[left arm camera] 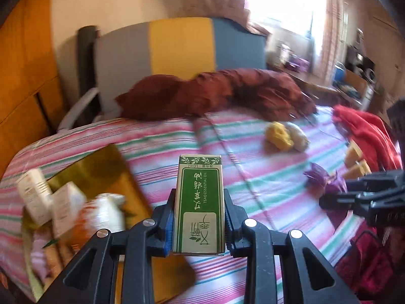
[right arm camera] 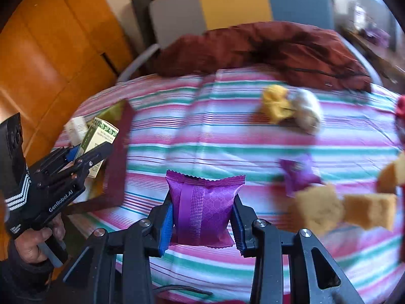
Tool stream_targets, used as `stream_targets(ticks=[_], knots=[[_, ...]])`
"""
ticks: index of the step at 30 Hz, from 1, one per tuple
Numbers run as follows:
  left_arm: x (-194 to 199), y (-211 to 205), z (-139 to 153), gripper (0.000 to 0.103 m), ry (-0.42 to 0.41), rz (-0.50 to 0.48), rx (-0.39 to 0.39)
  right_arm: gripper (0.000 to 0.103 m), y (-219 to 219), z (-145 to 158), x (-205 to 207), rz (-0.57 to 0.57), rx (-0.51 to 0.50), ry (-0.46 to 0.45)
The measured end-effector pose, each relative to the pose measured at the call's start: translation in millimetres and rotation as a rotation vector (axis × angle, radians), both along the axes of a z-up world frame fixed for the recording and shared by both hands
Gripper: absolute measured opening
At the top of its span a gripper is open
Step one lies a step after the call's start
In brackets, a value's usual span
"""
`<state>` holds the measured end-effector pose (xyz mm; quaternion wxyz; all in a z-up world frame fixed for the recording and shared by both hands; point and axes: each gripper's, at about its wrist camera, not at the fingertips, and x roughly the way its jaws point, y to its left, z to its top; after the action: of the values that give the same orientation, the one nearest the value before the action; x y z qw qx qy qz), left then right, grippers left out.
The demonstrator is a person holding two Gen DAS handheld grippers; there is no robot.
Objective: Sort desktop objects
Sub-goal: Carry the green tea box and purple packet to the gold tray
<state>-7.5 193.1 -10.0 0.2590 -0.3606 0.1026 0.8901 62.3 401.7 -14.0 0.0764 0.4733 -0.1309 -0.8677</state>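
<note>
While gripped: box, sachet.

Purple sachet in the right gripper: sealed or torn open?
Sealed, as far as visible: the purple sachet looks puffy, its zigzag top edge intact, clamped between the right gripper fingers.

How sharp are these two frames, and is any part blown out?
Left wrist: green box in the left gripper is sharp, the white boxes smear, the window is blown out. Right wrist: purple sachet crisp, sponge blocks motion-blurred.
</note>
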Motion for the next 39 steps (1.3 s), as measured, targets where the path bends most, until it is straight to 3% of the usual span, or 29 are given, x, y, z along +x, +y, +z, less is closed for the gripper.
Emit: stream_targets(ticks=[14,21,32,39], knots=[[-21.7,-101.9,-8.4,0.031,0.014,0.314,-0.045,0.04,-125.0,0.9,-45.8,0.241,-0.105,0.038],[-28.9,-130.4,-9.8,0.031,0.012,0.387,-0.038,0.04,-178.1,-6.5,-61.8,0.329,-0.116,0.018],[-37.4,-153.8,-16.7,0.032,-0.007,0.476,-0.033,0.042,-208.0,-20.7,-75.8,0.353,-0.145,-0.028],[-42.1,-163.7,-25.5,0.053,-0.06,0.488,-0.005,0.049,-217.2,-35.7,-78.4,0.344,-0.172,-0.07]])
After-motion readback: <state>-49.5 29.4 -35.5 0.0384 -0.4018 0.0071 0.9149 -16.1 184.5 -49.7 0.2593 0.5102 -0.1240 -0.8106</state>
